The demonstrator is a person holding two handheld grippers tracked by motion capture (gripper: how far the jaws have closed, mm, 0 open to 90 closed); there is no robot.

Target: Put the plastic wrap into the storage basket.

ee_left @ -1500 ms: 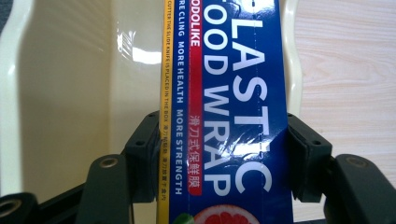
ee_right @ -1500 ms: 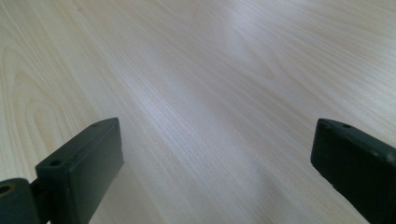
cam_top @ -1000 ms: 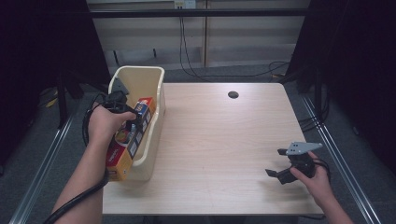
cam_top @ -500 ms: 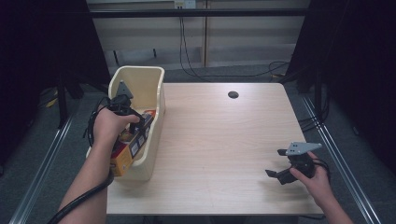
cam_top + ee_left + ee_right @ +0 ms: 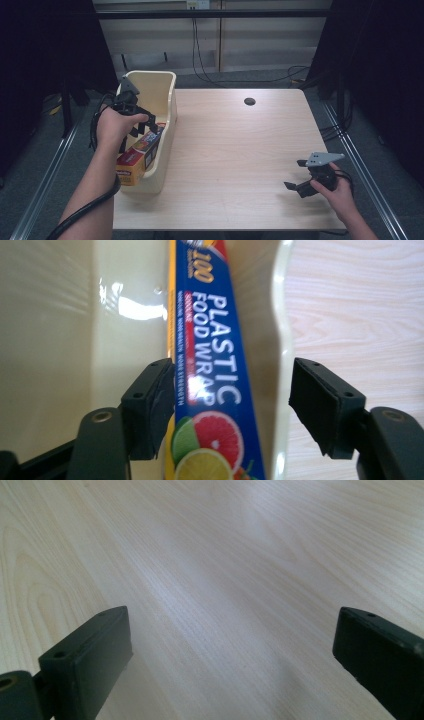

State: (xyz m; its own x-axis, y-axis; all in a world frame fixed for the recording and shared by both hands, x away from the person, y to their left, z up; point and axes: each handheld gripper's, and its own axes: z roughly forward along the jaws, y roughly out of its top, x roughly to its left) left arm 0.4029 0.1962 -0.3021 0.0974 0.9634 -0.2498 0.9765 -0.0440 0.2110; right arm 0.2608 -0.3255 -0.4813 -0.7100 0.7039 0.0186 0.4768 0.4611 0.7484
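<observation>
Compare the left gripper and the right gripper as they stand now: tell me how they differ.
The left gripper hangs over the cream bin, while the right gripper sits low over the bare wooden table. The left gripper has the plastic food wrap box between its jaws, which have just been opening, one pad apart from the box; the right gripper has nothing between its jaws. The right gripper's jaws stand wider. Both have black jaws and are hand-held.

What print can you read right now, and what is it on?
"PLASTIC FOOD WRAP": on the box in the bin, white on blue.
"100": same box, near its far end.
Red strip beside the big words: too blurred to read.
High view, box label: too small to read.
</observation>
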